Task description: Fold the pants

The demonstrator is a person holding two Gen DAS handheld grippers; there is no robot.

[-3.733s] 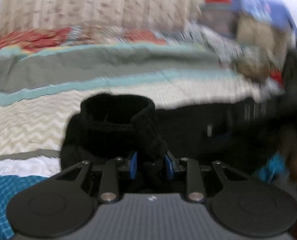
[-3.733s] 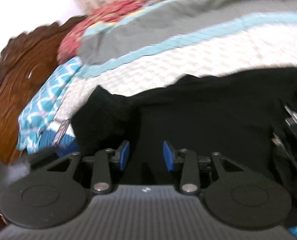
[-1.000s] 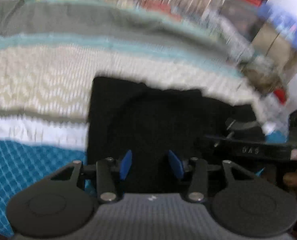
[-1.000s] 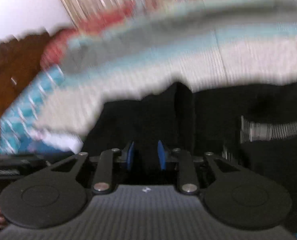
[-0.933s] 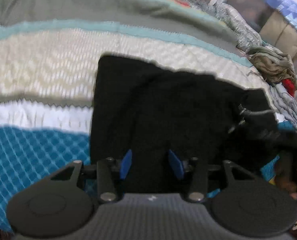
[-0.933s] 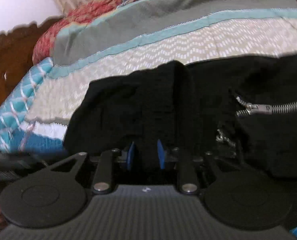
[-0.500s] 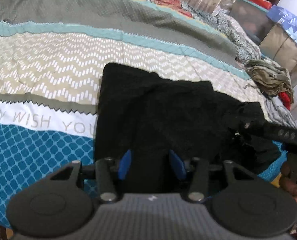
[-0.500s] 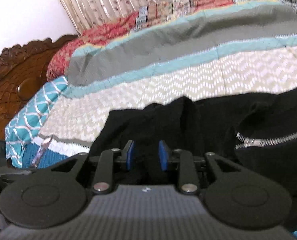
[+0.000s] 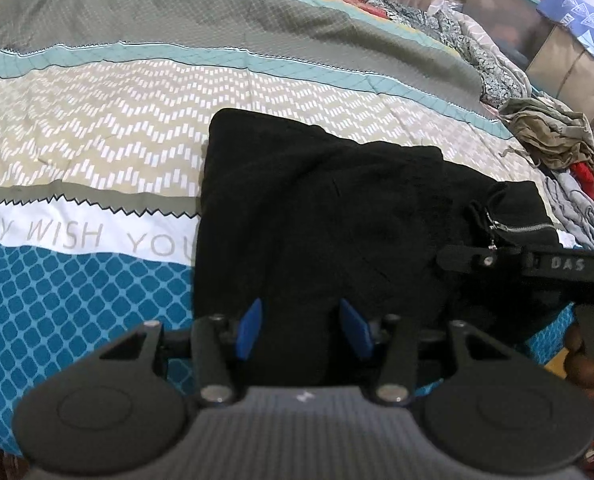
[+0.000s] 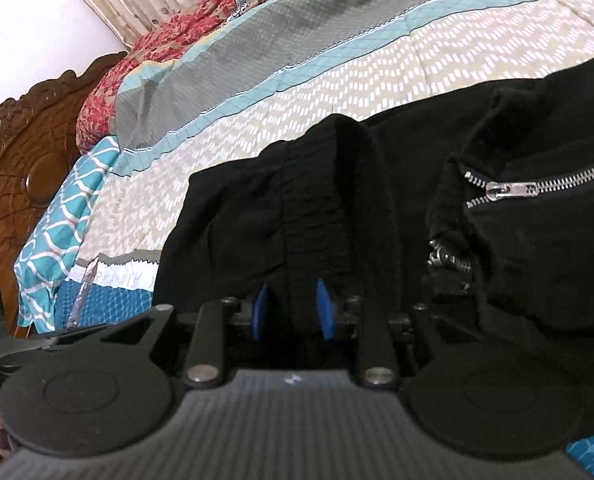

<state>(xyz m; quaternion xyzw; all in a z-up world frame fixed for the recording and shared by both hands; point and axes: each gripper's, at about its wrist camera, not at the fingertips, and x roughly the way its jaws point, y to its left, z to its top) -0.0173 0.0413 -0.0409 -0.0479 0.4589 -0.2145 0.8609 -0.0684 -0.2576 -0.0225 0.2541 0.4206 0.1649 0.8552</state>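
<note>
Black pants (image 9: 321, 216) lie folded on the bedspread (image 9: 97, 128), near edge. My right gripper (image 10: 291, 310) pinches a bunched ridge of the fabric, prob to drag it over. Left gripper (image 9: 301, 326) is spread, nothing pinched, just hovering over the cloth rn.

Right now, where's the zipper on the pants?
The zipper is at the right side of the right wrist view, on a raised fold of the black pants. In the left view it lies at their right edge.

Matt black cloth pants (image 9: 321, 216) on a printed woven cotton bedspread (image 9: 97, 128).
Shiny metal zipper (image 10: 513, 190); glossy carved brown wooden headboard (image 10: 21, 152).
</note>
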